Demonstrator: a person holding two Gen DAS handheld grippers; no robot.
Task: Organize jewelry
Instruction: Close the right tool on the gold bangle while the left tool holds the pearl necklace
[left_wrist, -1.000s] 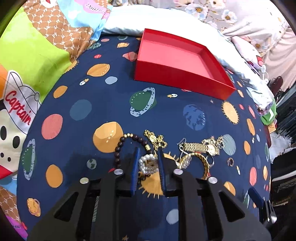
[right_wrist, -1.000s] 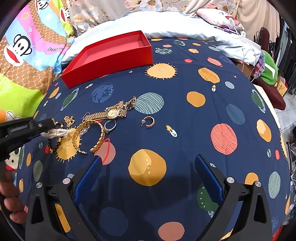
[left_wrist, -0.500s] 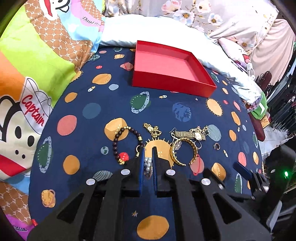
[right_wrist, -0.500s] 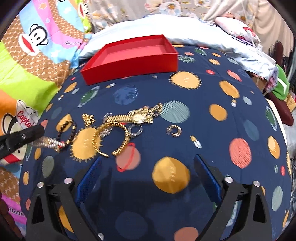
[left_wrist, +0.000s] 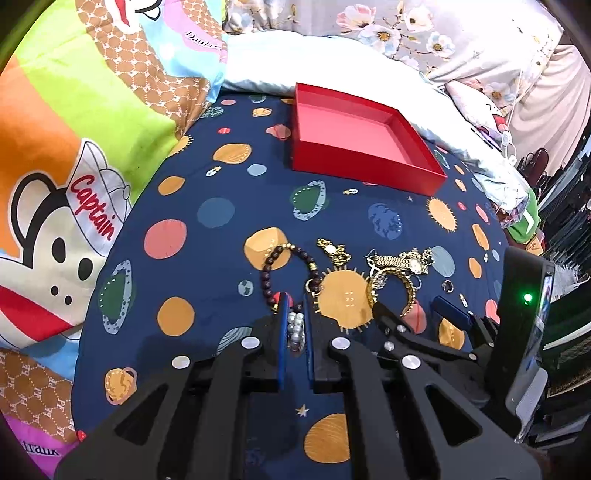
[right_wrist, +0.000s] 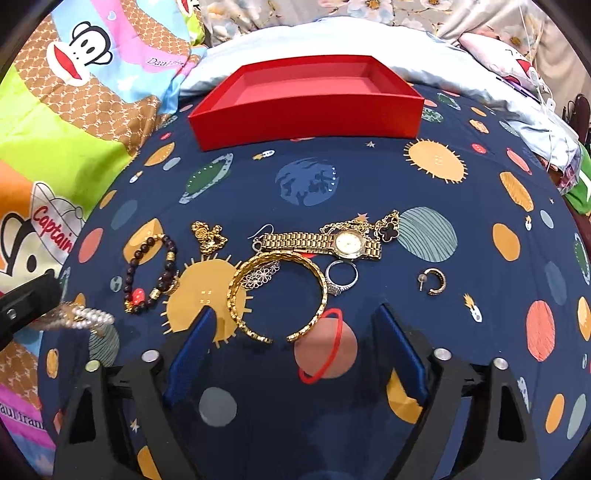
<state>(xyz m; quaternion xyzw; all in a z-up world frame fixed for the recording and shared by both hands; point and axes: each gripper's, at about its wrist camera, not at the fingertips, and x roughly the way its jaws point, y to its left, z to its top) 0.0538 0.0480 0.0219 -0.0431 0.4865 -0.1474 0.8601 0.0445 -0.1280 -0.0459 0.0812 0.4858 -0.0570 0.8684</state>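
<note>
My left gripper (left_wrist: 295, 301) is shut on a pearl bracelet (left_wrist: 295, 326), held above the navy planet-print cover; the bracelet also shows in the right wrist view (right_wrist: 88, 317). My right gripper (right_wrist: 295, 325) is open and empty, just behind a gold bangle (right_wrist: 277, 295). Near it lie a gold watch (right_wrist: 332, 242), a silver ring (right_wrist: 341, 277), a small hoop earring (right_wrist: 434, 280), a gold pendant (right_wrist: 208, 236) and a dark bead bracelet (right_wrist: 151, 273). An open, empty red box (right_wrist: 306, 107) sits at the far side; it also shows in the left wrist view (left_wrist: 362, 147).
The cover lies on a bed with a bright cartoon-monkey quilt (left_wrist: 74, 166) on the left and a pale blue pillow (right_wrist: 332, 33) behind the box. Clothes and dark furniture (left_wrist: 554, 221) crowd the right edge.
My left gripper closed on the pearl bracelet and lifted it back from the pile. My right gripper moved forward and left toward the gold bangle, staying open.
</note>
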